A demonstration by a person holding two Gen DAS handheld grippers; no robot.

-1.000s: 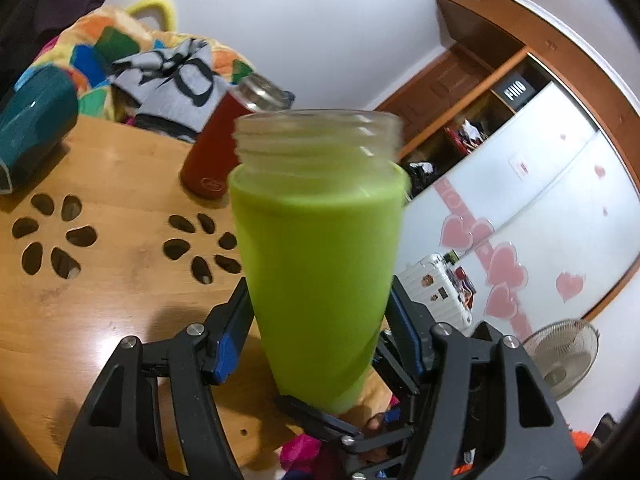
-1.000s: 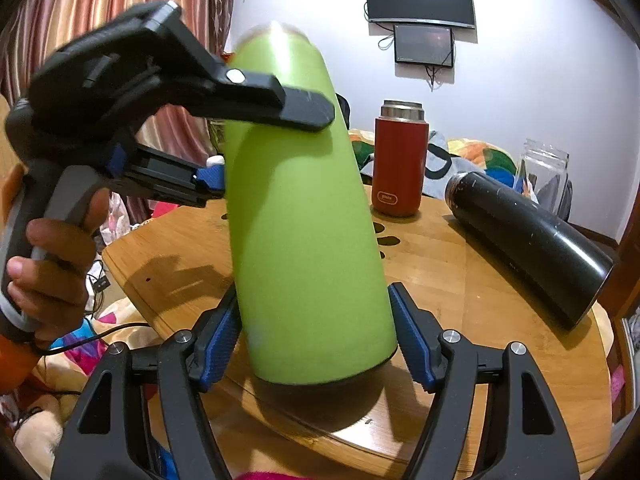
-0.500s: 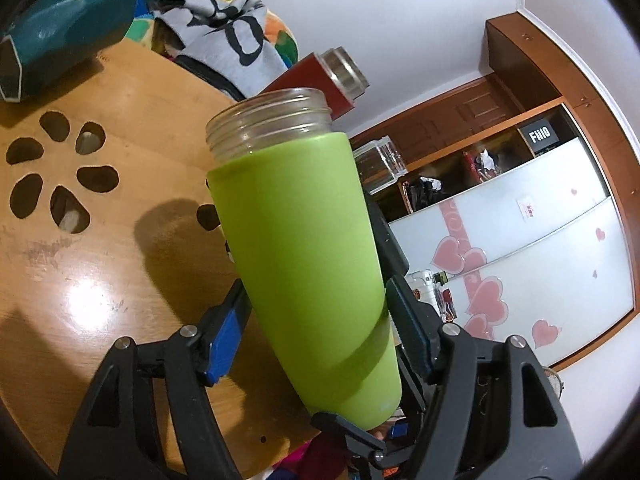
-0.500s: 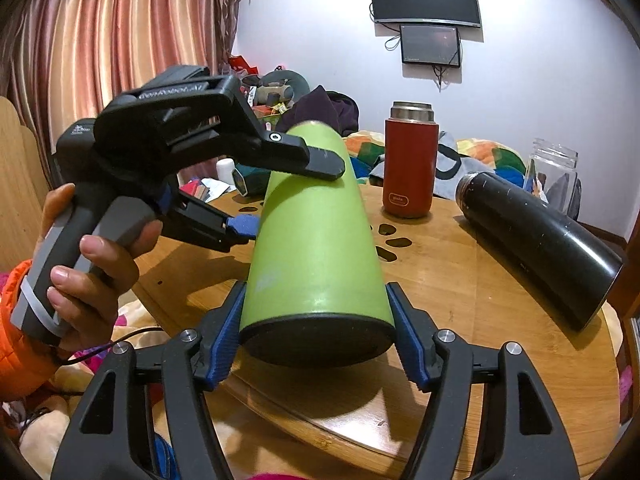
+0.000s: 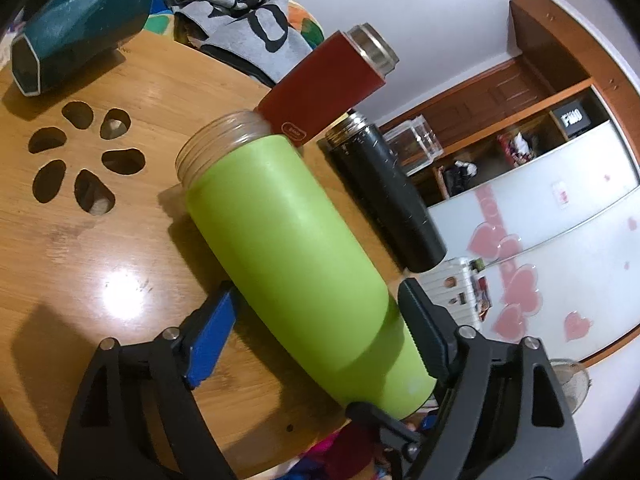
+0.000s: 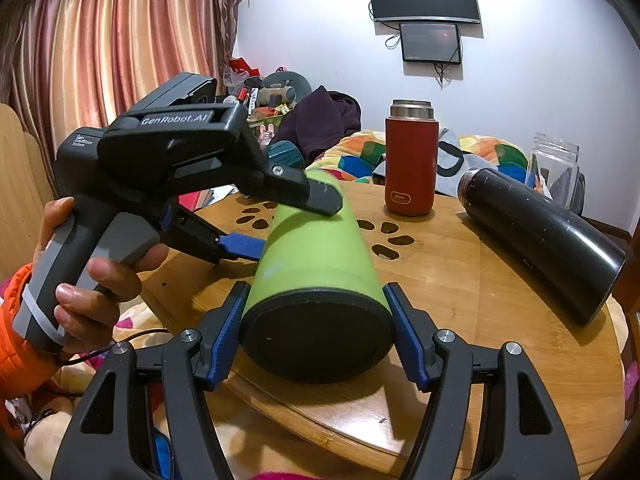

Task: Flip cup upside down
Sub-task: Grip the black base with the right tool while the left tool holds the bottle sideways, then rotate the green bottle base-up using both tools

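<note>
1. The green cup point(image 6: 316, 248) lies close to level over the near edge of the round wooden worktop point(image 6: 472, 280), black base toward the right claw point(image 6: 316, 332) and clear threaded mouth point(image 5: 218, 142) pointing away across the wood. I judge the flip about half done — the cup has gone from standing to sideways, no further.

2. The right claw is narrowed onto the cup near its base, a blue pad pressed to each flank. The left claw point(image 5: 316, 316) straddles the cup's lower half; its black finger rests on top of the body, while the blue pad point(image 6: 242, 246) sits just beside the side. I cannot tell whether that pad truly presses, so I read the left claw as guiding rather than carrying.

3. What is left, as I judge it: carry on turning until the mouth faces down, set the rim on the wood, then let go with both claws.

4. Against a second ago the cup stood upright on the worktop with both claws at its sides; half a second ago it was well tilted; now it is nearly flat and its dark underside faces the right camera squarely.

5. The red flask point(image 6: 410, 160) stands as before, and the black flask point(image 6: 540, 236) and teal bottle point(image 5: 80, 32) lie where they lay — none touched.
</note>
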